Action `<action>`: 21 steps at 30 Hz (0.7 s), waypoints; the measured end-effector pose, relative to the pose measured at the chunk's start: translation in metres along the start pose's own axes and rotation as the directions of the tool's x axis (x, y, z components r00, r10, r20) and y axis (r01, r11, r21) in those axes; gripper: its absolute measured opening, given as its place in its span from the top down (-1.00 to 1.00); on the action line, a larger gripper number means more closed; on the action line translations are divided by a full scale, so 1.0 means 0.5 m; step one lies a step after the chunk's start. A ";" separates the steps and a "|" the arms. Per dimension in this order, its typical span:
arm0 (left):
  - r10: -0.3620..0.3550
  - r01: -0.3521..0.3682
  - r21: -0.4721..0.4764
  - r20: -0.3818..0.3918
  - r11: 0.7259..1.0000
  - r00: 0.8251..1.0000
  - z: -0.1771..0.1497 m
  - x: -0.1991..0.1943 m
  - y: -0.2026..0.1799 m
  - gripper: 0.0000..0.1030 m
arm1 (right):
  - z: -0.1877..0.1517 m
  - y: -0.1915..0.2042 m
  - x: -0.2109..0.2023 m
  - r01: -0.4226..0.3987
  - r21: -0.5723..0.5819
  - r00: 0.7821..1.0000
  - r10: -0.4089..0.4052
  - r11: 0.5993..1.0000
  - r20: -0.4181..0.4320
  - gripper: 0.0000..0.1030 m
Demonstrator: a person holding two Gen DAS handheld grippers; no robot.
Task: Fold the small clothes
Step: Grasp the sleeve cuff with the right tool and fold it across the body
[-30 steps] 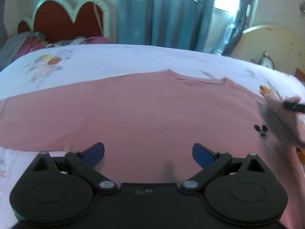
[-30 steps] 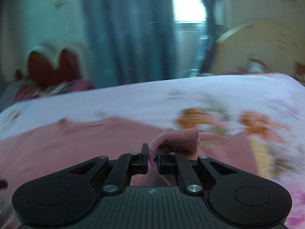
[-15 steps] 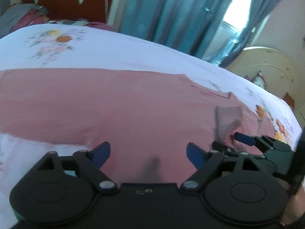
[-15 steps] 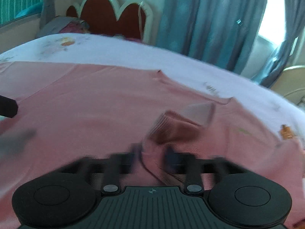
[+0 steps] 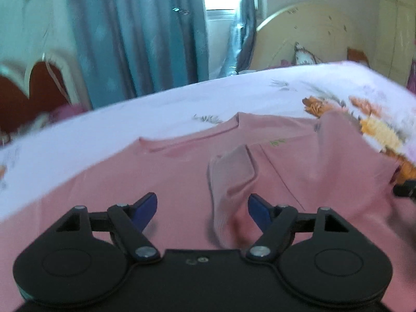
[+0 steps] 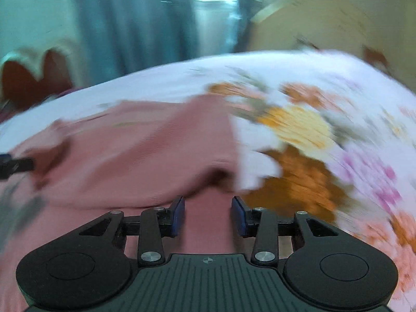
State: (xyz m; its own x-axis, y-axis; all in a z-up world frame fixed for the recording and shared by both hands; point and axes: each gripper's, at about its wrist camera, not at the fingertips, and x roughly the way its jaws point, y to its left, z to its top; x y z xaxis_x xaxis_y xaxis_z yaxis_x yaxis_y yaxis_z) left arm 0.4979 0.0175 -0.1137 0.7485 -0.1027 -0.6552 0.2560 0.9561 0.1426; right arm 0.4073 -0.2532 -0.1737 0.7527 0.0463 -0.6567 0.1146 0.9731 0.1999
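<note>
**Pink shirt on bed, one sleeve folded in: risks and setting**

Left tool (image 5: 202,208): bottom centre of the left view, released, blue pads wide apart, nothing between them. It hangs low over the pink shirt (image 5: 182,182).

Right tool (image 6: 208,214): bottom centre of the right view, released, pads apart with only cloth behind the gap. The view is badly blurred, so contact with the cloth cannot be told.

Shirt: spread flat across the lower half of both views, neckline toward the far side. A sleeve (image 5: 231,176) lies turned in over the chest, just ahead of the left tool's right pad, loosely humped and not pressed flat.

Risks, as judged:
- The humped sleeve may spring or slide back out, since nothing pins it.
- A tool sweeping low could snag the loose fold and drag it askew.
- The shirt's right edge is rumpled; folding over it would trap creases.
- A deep pinch may take up the bedsheet (image 5: 234,98) too.

Surface: soft bed under a white floral sheet, orange blooms at right.

Room: red scalloped headboard (image 5: 28,96) at left edge, teal curtains (image 5: 135,36) upper centre, bright window, cream round board (image 5: 312,33) upper right.
</note>
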 end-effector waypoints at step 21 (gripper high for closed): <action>-0.007 0.024 -0.390 0.045 0.920 0.999 -0.136 -0.007 0.158 0.73 | 0.001 -0.038 0.047 -0.041 -0.085 0.999 0.043 0.996 0.015 0.87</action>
State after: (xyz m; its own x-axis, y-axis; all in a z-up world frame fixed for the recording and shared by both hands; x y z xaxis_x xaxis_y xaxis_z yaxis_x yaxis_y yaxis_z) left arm 0.4738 0.1119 -0.1504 0.7736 -0.1217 -0.6219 0.0148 0.9846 -0.1742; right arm 0.4233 -0.2708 -0.1925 0.7666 0.0844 -0.6365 0.0279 0.9860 0.1643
